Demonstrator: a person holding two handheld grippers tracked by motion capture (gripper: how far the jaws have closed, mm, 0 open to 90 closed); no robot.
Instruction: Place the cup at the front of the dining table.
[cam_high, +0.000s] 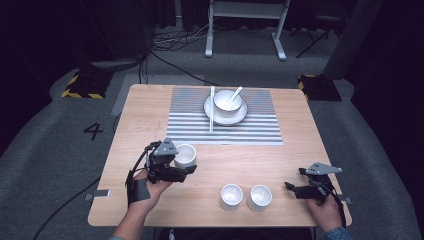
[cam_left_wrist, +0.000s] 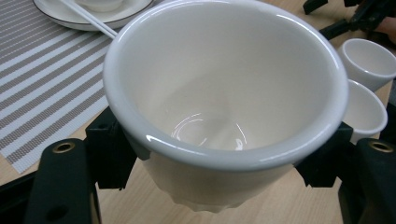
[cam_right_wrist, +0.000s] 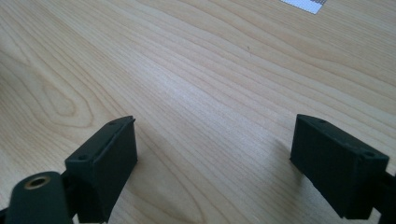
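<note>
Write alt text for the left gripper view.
A white cup, empty, is clamped between the two black jaws of the left gripper above a wooden table. Two more white cups stand at right; a striped placemat and a plate with chopsticks lie at upper left.

In the left gripper view, the base of the held cup (cam_left_wrist: 224, 116) is hidden behind its own wall. The plate (cam_left_wrist: 93, 16) is cut off by the top edge. The far cup (cam_left_wrist: 369, 58) is cropped at right. Bowl (cam_high: 227, 100) contents cannot be resolved.
</note>
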